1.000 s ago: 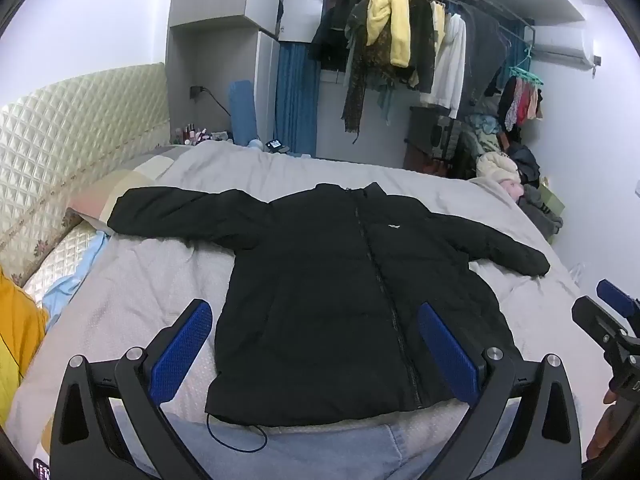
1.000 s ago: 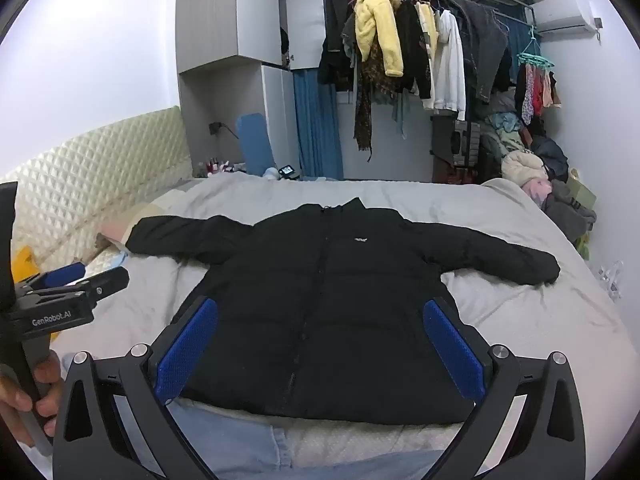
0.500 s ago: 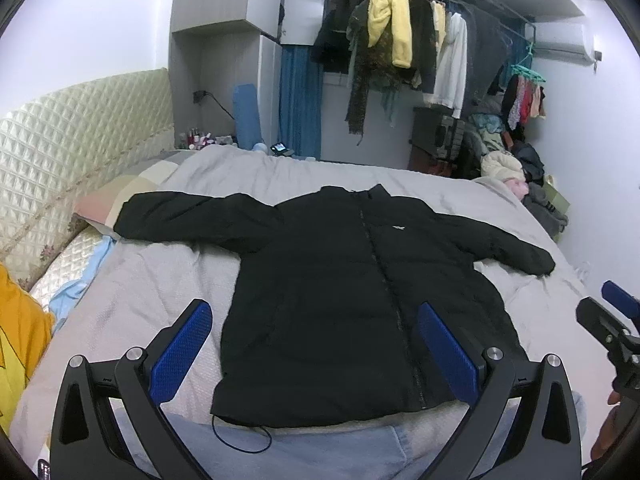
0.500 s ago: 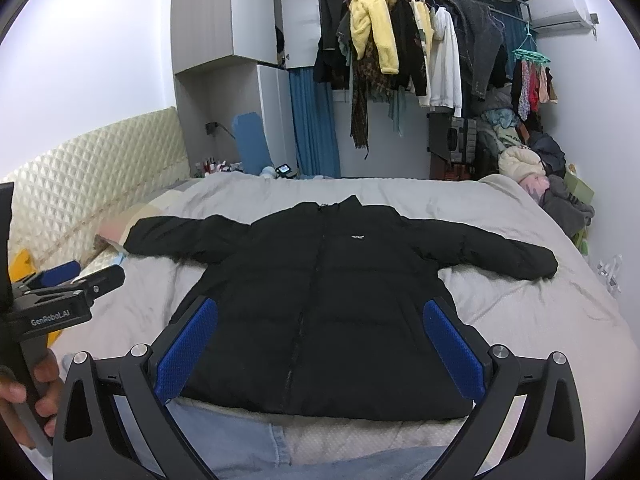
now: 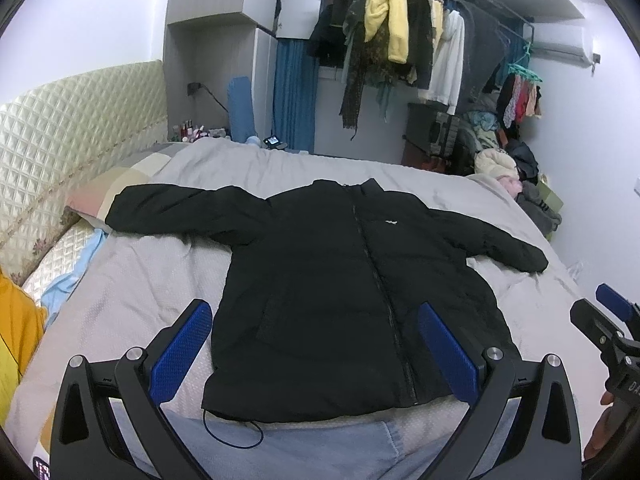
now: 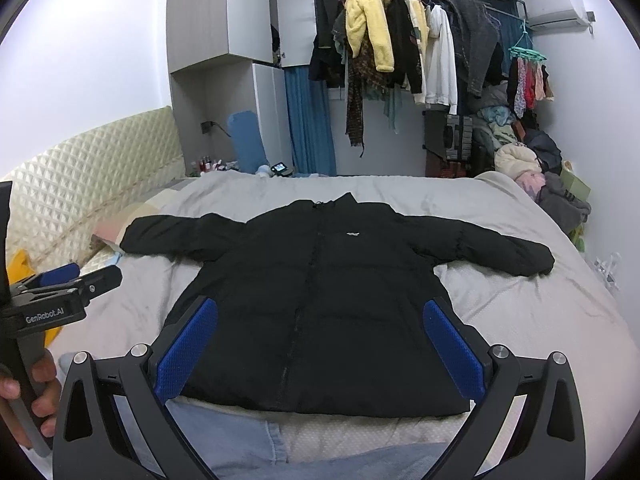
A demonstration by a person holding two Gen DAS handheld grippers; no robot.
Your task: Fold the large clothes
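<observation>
So your left claw and right claw both hang spread and empty over the hem of the black jacket, which lies flat, zipped, sleeves out on the bed. Padding is thick and slippery: pinch too shallow and it may slide free, or snag the cord.

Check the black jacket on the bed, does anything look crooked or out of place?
The jacket lies flat, zipped, sleeves spread. One oddity: a thin cord loops out from under its hem at the near left corner. Both grippers are open, above it.
</observation>
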